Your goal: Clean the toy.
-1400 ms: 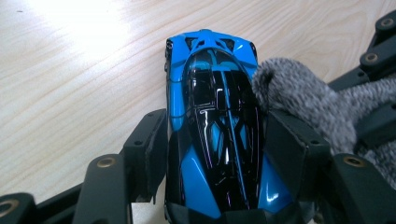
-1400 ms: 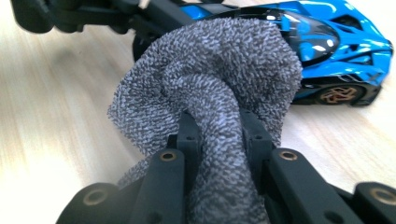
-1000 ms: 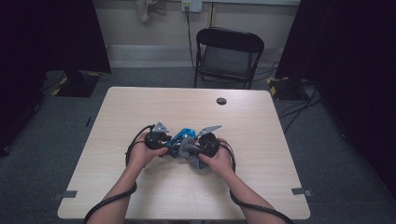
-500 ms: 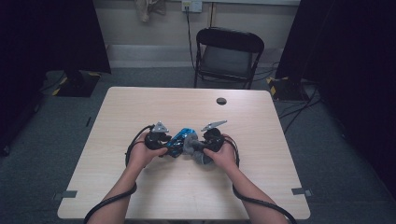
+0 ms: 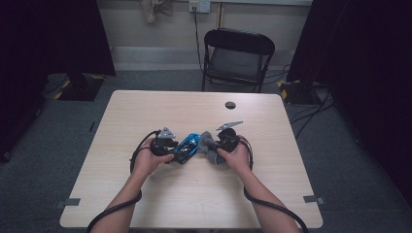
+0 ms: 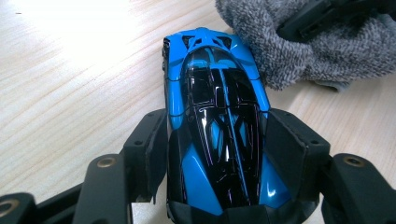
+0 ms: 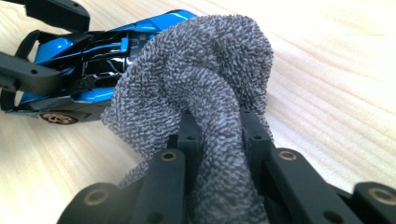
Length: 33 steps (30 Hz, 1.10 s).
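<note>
A blue and black toy car (image 5: 186,147) (image 6: 217,126) lies on the wooden table (image 5: 272,131) near its middle. My left gripper (image 5: 176,151) (image 6: 215,154) is shut on the car, one jaw on each of its flanks. A grey terry cloth (image 5: 208,144) (image 7: 201,79) is bunched up just right of the car. My right gripper (image 5: 214,145) (image 7: 217,126) is shut on a fold of this cloth, and the cloth hangs against the car's front end (image 7: 140,32). The cloth (image 6: 299,51) also shows past the car's nose in the left gripper view.
A small black round object (image 5: 230,105) lies on the far side of the table. A black folding chair (image 5: 236,56) stands behind the table's far edge. Cables (image 5: 116,208) trail from both grippers toward the near edge.
The right gripper with the cloth has shifted slightly right and away, along the car's front. The left gripper and the car have stayed nearly still.
</note>
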Each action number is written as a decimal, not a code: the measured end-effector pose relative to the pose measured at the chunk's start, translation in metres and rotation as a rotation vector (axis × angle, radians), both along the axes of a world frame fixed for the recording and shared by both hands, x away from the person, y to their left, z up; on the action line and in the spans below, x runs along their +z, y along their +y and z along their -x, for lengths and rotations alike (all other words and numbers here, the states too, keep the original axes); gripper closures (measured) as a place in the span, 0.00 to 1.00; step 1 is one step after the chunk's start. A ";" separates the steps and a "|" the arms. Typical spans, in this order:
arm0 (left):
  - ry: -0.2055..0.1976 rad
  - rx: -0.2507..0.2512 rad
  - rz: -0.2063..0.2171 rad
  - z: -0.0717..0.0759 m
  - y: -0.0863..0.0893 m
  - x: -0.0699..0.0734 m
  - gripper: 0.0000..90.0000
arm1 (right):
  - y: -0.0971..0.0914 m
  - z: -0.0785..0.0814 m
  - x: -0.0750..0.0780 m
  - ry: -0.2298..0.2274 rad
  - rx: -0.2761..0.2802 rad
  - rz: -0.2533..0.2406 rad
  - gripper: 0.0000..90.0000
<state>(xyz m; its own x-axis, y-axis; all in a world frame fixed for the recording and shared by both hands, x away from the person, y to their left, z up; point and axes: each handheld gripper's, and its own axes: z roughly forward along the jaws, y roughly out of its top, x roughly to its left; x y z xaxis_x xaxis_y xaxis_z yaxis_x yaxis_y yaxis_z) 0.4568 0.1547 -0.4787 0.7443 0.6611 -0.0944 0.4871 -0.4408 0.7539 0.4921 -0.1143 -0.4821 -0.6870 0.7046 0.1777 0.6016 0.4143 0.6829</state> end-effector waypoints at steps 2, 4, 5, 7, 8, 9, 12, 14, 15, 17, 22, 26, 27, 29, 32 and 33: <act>-0.005 -0.003 -0.008 0.000 0.000 0.000 0.45 | 0.001 -0.001 0.000 -0.005 -0.003 0.008 0.83; -0.004 -0.003 -0.011 0.000 0.000 0.001 0.45 | 0.000 -0.003 0.000 -0.011 -0.013 0.007 0.83; -0.004 -0.003 -0.011 0.000 0.000 0.001 0.45 | 0.000 -0.004 0.000 -0.012 -0.017 0.006 0.83; -0.008 -0.002 -0.010 0.000 0.000 0.000 0.45 | 0.000 -0.006 0.000 -0.016 -0.025 0.005 0.83; -0.005 0.000 -0.004 0.000 0.000 0.000 0.45 | 0.000 -0.007 -0.001 -0.015 -0.039 0.000 0.83; -0.012 -0.002 -0.015 0.000 0.001 0.001 0.45 | 0.000 -0.008 -0.001 -0.015 -0.052 -0.006 0.83; 0.000 -0.001 -0.008 0.001 0.000 0.001 0.45 | 0.001 -0.009 -0.001 -0.019 -0.076 -0.004 0.83; -0.002 -0.005 -0.010 0.001 0.001 0.001 0.45 | 0.001 -0.011 -0.001 -0.027 -0.091 0.006 0.83; -0.002 -0.004 -0.009 0.001 0.001 0.001 0.45 | 0.001 -0.011 -0.001 -0.027 -0.097 0.006 0.83; 0.000 -0.003 -0.011 0.001 0.000 0.001 0.45 | 0.001 -0.012 0.000 -0.030 -0.108 0.009 0.83; 0.001 -0.001 -0.013 0.001 0.000 0.001 0.45 | -0.001 -0.011 0.002 -0.045 -0.127 0.010 0.83; 0.001 -0.003 -0.014 0.001 0.000 0.001 0.45 | -0.007 -0.007 0.004 -0.049 -0.129 0.002 0.83; 0.003 -0.003 -0.014 0.001 0.000 0.001 0.45 | -0.008 -0.006 0.005 -0.047 -0.123 -0.001 0.83; 0.002 -0.003 -0.014 0.001 0.000 0.001 0.45 | -0.010 -0.001 0.007 -0.052 -0.102 -0.004 0.83; 0.004 -0.004 -0.015 0.000 0.000 0.001 0.45 | -0.010 0.007 0.010 -0.058 -0.068 0.001 0.83; 0.004 -0.003 -0.017 0.001 -0.001 0.002 0.45 | -0.010 0.010 0.010 -0.055 -0.060 -0.003 0.83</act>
<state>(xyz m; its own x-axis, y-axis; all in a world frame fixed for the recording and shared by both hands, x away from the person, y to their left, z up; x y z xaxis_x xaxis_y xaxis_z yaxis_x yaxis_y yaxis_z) 0.4563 0.1542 -0.4771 0.7461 0.6602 -0.0866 0.4890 -0.4550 0.7442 0.4821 -0.1245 -0.4716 -0.6519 0.7446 0.1434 0.5872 0.3761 0.7168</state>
